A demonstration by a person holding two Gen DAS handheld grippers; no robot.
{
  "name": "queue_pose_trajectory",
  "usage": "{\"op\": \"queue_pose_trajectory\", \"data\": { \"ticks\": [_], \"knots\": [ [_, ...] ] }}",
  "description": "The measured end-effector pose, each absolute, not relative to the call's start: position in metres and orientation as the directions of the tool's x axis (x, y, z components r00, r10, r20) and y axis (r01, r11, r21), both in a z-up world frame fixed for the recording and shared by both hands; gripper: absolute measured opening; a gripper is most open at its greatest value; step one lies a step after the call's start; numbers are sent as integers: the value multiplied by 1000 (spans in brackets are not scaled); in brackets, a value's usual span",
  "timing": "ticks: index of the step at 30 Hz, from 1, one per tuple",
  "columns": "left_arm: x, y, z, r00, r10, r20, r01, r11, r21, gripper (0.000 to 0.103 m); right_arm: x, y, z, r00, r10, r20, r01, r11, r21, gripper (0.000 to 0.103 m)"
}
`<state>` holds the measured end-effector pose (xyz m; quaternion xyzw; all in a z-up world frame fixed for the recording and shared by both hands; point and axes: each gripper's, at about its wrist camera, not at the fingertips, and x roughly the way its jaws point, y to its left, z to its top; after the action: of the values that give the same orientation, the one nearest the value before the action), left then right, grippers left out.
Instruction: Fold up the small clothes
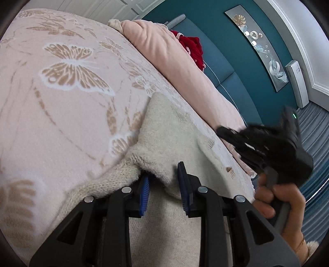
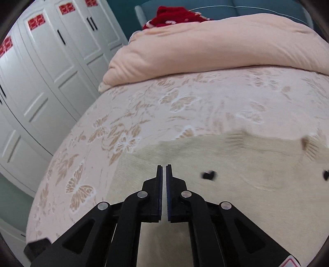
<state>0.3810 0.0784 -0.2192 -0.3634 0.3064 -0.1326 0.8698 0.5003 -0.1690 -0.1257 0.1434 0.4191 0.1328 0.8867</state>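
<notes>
A small cream knitted sweater [image 1: 174,131] lies flat on the pink butterfly bedspread [image 1: 61,92]. My left gripper [image 1: 164,180] is open, its blue pads on either side of a raised knit edge of the sweater near a sleeve. My right gripper [image 2: 164,166] is shut and empty, hovering over the sweater [image 2: 226,170], which shows small black heart marks. The right gripper also shows in the left wrist view [image 1: 222,130], blurred, at the sweater's right side, held by a hand.
A folded peach duvet [image 2: 205,47] lies along the head of the bed with a red garment [image 2: 174,14] behind it. White wardrobe doors [image 2: 51,61] stand to the left of the bed. A teal headboard [image 1: 226,67] is behind.
</notes>
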Motion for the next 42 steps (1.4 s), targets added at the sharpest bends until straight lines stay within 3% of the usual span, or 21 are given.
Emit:
{"op": "queue_pose_trajectory", "data": {
  "ticks": [4,6,7,9,10,12,13,15,18,19,21,23,24,25,31,36,42],
  "knots": [
    [382,77,-218,776,-447,-446,4,710,-705,25,426,-295,-135,673,150,-725,125,942,311,2],
    [383,75,-217,775,-441,-452,1,717,-697,25,402,-355,-155,630,24,-776,279,925,256,11],
    [383,75,-217,774,-440,-455,0,719,-695,25,394,-378,-167,588,-22,-808,333,917,218,0],
    [385,74,-216,772,-435,-464,-4,726,-687,26,374,-411,-171,629,81,-773,329,874,359,0],
    [386,73,-216,770,-433,-468,-6,729,-684,26,364,-417,-163,643,65,-763,364,851,379,0],
    [386,72,-216,769,-430,-474,-10,733,-680,25,345,-415,-142,698,60,-714,331,857,395,13],
    [386,72,-216,768,-428,-476,-11,735,-678,25,338,-411,-136,711,48,-701,303,879,368,13],
    [387,71,-215,766,-424,-483,-16,739,-673,26,342,-400,-147,640,15,-768,286,924,256,17],
    [389,71,-209,751,-422,-508,-34,743,-668,26,333,-406,-168,552,25,-834,324,915,242,4],
    [390,71,-205,736,-425,-527,-48,744,-667,28,317,-407,-159,578,34,-815,332,903,273,9],
    [383,75,-191,690,-458,-560,-56,738,-672,45,280,-405,-133,634,43,-772,313,899,307,18],
    [357,85,-171,678,-479,-557,-51,726,-686,82,234,-404,-115,650,31,-759,299,908,293,40],
    [337,93,-160,685,-478,-551,-51,722,-690,90,209,-404,-111,650,19,-760,304,910,282,57],
    [318,102,-152,686,-473,-553,-53,726,-686,96,183,-406,-110,645,8,-764,312,910,273,64],
    [223,155,-170,517,-486,-705,-161,754,-637,98,59,-412,-153,529,112,-841,406,837,367,65],
    [168,143,-174,530,-477,-701,-124,775,-620,98,30,-380,-172,548,152,-823,405,812,420,72],
    [163,115,-179,532,-443,-722,-141,794,-591,98,58,-353,-177,574,227,-787,410,752,516,72]
  ]
}}
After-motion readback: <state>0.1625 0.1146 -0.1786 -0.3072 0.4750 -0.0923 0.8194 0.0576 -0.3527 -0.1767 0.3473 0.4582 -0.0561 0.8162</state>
